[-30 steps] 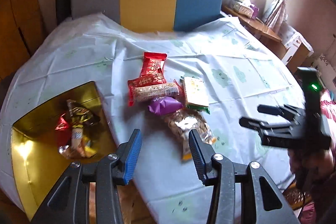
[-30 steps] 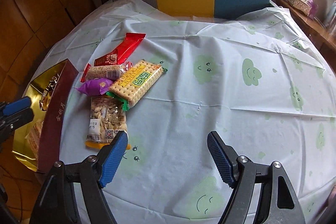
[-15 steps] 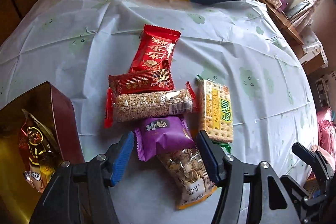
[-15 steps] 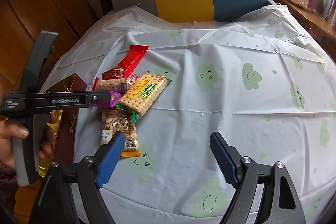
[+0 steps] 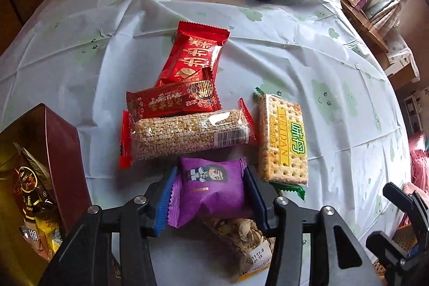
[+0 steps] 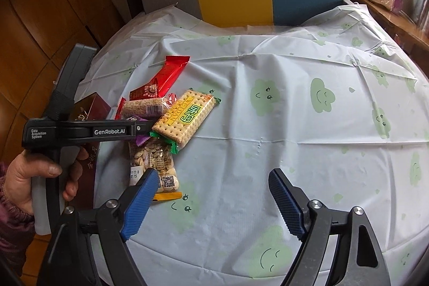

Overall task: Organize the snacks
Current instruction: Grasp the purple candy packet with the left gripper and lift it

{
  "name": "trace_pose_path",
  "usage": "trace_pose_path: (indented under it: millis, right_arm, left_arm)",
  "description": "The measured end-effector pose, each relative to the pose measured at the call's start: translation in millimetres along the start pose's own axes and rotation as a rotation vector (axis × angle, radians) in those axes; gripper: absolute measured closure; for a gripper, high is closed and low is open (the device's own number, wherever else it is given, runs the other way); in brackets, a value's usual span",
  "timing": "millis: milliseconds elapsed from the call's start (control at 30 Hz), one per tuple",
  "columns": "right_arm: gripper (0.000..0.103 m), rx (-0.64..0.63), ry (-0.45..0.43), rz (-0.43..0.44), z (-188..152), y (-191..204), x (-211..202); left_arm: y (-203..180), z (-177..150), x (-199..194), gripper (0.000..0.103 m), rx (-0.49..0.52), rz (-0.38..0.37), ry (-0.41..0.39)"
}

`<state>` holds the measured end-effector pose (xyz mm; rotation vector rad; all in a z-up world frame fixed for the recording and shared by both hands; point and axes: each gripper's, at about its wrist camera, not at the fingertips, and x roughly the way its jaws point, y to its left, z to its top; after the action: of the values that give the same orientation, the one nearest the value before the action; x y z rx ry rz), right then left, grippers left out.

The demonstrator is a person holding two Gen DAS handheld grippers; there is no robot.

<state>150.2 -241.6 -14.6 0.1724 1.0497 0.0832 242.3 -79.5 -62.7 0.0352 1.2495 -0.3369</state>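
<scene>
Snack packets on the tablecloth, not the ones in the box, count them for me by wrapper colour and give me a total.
Red wrappers: 3, the tall packet, the dark bar and the red-ended grain bar
Purple: 1, the purple packet between the closing left gripper jaws
Yellow-green cracker pack: 1
Clear nut bag: 1
Total: 6

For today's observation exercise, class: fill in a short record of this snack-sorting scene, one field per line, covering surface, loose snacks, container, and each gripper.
surface: table under a pale tablecloth printed with green clouds
loose snacks: purple packet, cracker pack, puffed-grain bar, two red packets, nut bag, all clustered together
container: gold-lined box at the table's left edge, snacks already inside
left gripper: jaws closing, purple packet between them
right gripper: open over bare cloth, holding nothing
</scene>
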Motion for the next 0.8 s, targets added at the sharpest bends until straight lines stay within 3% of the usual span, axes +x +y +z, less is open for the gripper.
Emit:
trace_pose_path:
  millis: [200,433,700,800]
  right_arm:
    - [0.019,0.014,0.005,-0.023,-1,-5,3]
    - [0.019,0.012,0.019,-0.056,-3,-6,8]
    - [0.019,0.016,0.034,-0.074,-7,-10,15]
    - [0.018,0.031,0.051,-0.064,-9,-12,20]
  left_arm:
    - [-18,-36,-39,0.053,0.084,-0.008,-0.101]
    - [-53,-111,-70,0.053,0.249,-0.019,-0.196]
    - [-75,-181,-65,0.053,0.382,0.01,-0.276]
    - [-71,-195,-53,0.053,0.39,0.018,-0.269]
